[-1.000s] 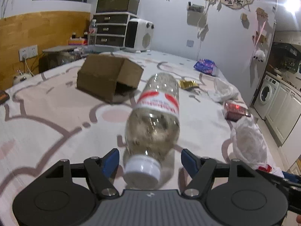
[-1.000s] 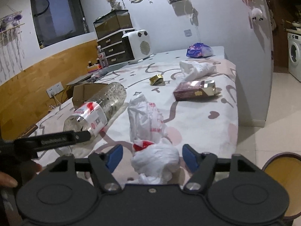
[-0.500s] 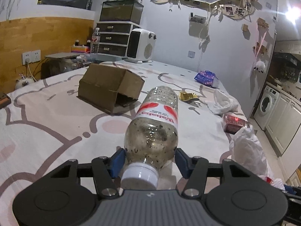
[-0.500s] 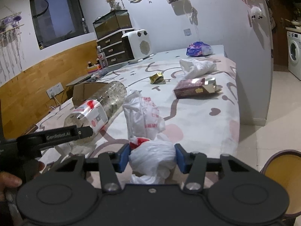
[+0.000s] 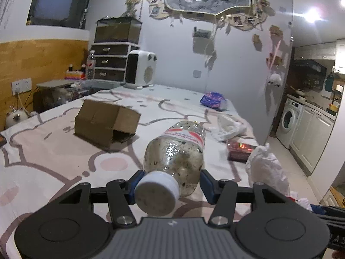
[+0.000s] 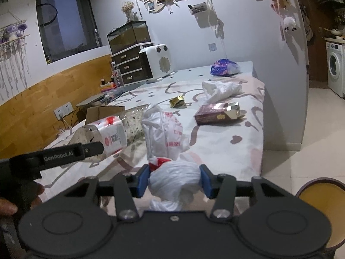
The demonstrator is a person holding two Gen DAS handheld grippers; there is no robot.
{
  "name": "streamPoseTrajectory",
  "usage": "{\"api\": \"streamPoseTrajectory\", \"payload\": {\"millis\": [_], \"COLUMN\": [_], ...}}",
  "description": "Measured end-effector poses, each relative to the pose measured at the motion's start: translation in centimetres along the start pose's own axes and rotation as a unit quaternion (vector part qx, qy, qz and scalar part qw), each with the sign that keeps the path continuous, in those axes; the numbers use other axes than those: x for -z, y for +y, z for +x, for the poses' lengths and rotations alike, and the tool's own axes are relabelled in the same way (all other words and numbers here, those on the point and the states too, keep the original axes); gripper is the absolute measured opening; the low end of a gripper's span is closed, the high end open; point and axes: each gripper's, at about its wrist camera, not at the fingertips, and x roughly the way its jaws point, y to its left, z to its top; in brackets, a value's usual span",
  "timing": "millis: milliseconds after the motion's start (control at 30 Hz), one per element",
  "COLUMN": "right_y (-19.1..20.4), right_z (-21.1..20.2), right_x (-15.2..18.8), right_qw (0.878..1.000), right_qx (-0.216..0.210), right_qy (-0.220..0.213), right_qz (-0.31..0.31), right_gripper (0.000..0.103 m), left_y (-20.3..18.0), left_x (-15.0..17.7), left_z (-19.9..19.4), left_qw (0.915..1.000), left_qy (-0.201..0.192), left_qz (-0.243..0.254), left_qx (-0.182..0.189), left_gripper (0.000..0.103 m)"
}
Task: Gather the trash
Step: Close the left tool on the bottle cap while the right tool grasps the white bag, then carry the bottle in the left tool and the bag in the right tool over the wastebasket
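We have the left tool (image 5: 170,184) closed on the shoulder of the clear, grime-speckled plastic bottle with its red-and-white label (image 5: 176,153), cap toward us, and the right tool (image 6: 174,180) pinching the knotted white plastic bag with red print (image 6: 172,179) at the bed's near right edge. Both should lift straight off the patterned bed sheet (image 5: 43,161), grips firm so the bottle cannot roll. Then we swing them toward the round brown bin (image 6: 321,196) on the floor beside the bed.
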Motion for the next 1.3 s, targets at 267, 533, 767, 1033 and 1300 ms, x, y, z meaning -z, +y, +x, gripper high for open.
{"api": "streamPoseTrajectory", "payload": {"millis": [267,533,767,1033,1300], "right_y": [-0.3,-1.8,-5.1,-10.1,-15.6], "right_z": [-2.2,-5.1,-8.8,-13.0,-16.0], "right_x": [-0.7,-1.6,-2.6,-2.8,-1.9], "right_qw": [1.000,0.998,0.994,0.986,0.976], "right_qx": [0.008,0.033,0.073,0.129,0.182], "right_qy": [-0.024,-0.051,-0.081,-0.101,-0.105], "right_qz": [-0.002,0.000,0.007,0.028,0.055], "right_gripper": [0.050,0.050,0.050,0.050,0.050], "left_y": [-1.7,-3.9,-8.3,-15.0,-21.8], "left_x": [-0.9,-1.7,-2.8,-2.7,-1.6], "left_z": [-1.8,-3.1,-3.6,-3.3,-1.9], "left_qw": [0.9996,0.9981,0.9941,0.9843,0.9715], "left_qy": [-0.014,-0.025,-0.026,-0.015,0.017], "left_qz": [0.020,0.040,0.065,0.096,0.134], "left_qx": [0.016,0.040,0.083,0.148,0.195], "left_gripper": [0.056,0.056,0.056,0.056,0.056]}}
